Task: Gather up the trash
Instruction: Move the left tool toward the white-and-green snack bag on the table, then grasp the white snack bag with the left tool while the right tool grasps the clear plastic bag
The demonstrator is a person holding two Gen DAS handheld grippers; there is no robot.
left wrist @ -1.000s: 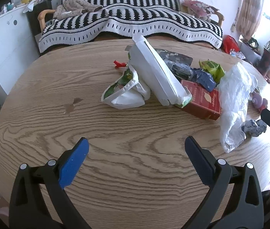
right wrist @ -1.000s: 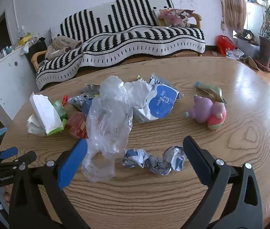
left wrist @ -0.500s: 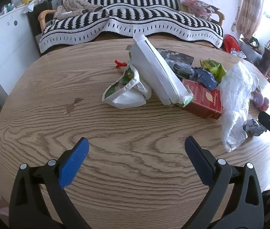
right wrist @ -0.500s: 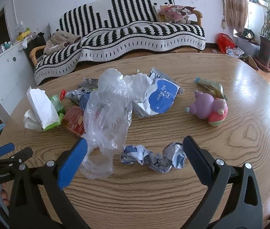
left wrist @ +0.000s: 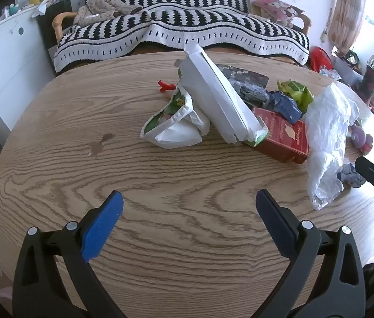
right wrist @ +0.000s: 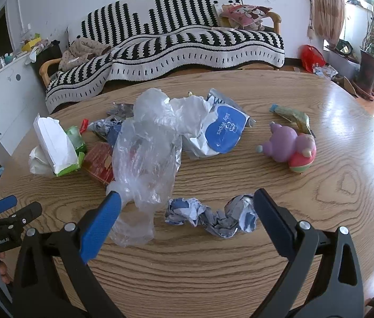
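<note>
The right gripper (right wrist: 185,206) is standing with its jaws spread wide, holding nothing, and hovering low over the wooden tabletop (right wrist: 319,185). A crumpled blue-and-white paper wad (right wrist: 213,216) is lying on the tabletop directly between the two blue pads (right wrist: 99,222); its right end is showing just beside the right pad, though contact cannot be told. A clear plastic bag (right wrist: 144,159) is lying just left of the wad, its lower end reaching the left pad. Behind it, a baby-wipes pack (right wrist: 220,132) is resting, and a purple toy (right wrist: 288,147) is lying well apart to the right.

The left gripper (left wrist: 188,208) is likewise standing spread and empty over bare tabletop (left wrist: 160,185). Ahead of it, a white box (left wrist: 218,100) is leaning tilted on a white-and-green bag (left wrist: 176,124), touching a red carton (left wrist: 284,137). The clear plastic bag (left wrist: 327,137) is lying to the right of the carton. A striped sofa (left wrist: 181,31) is standing beyond the tabletop.
</note>
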